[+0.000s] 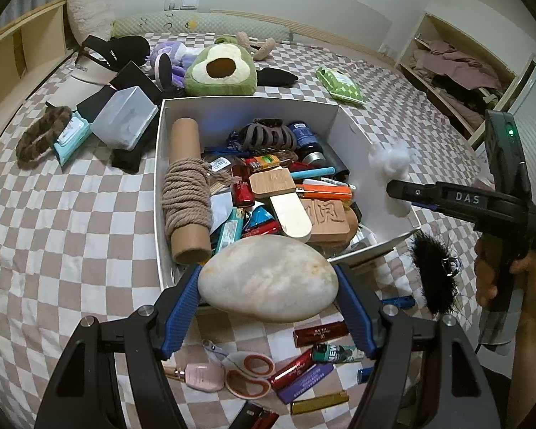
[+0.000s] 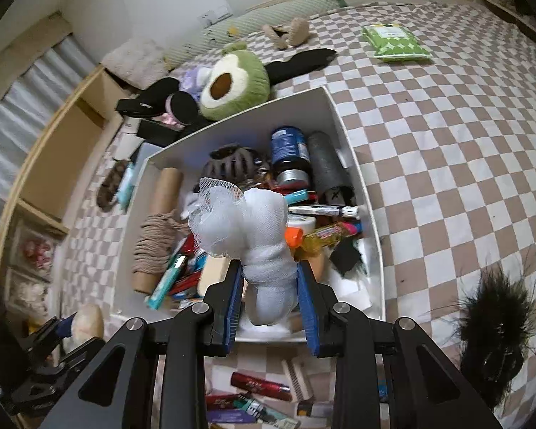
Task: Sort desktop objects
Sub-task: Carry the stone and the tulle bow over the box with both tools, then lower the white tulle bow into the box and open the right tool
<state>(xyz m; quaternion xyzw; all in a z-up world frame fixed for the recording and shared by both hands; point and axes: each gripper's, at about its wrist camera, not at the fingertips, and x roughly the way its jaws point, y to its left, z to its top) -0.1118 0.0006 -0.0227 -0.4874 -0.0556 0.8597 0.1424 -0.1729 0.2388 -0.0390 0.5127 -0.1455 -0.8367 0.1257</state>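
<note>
Left tongs (image 1: 268, 307): clamped on a smooth pale stone (image 1: 268, 279), blue pads against its two ends, in the lower middle of the left wrist view; the stone hangs over the near edge of the white box (image 1: 248, 105).

Right tongs (image 2: 269, 293): closed on a white mesh bundle (image 2: 257, 236), middle of the right wrist view, hanging above the box's contents.

White box: centre of both views, resting on the checkered bed (image 1: 71, 214), already crowded with a rope-wrapped cardboard tube (image 1: 187, 193), a wooden paddle (image 1: 282, 196), a dark hair claw (image 1: 264, 136), pens and lighters.

Step in hand: judged as dropping both held things into the box.

Doing it well: carry the stone further in past the near wall before letting go, and set it low; it looks heavy and could crush or scatter the small items. The mesh is light, so it can be let go anywhere over the box.

Left outside: scissors (image 1: 248, 375), a pink bottle (image 1: 203, 377), lighters and tubes at the bottom of the left wrist view, and a black fluffy piece (image 1: 434, 275) at lower right.
</note>
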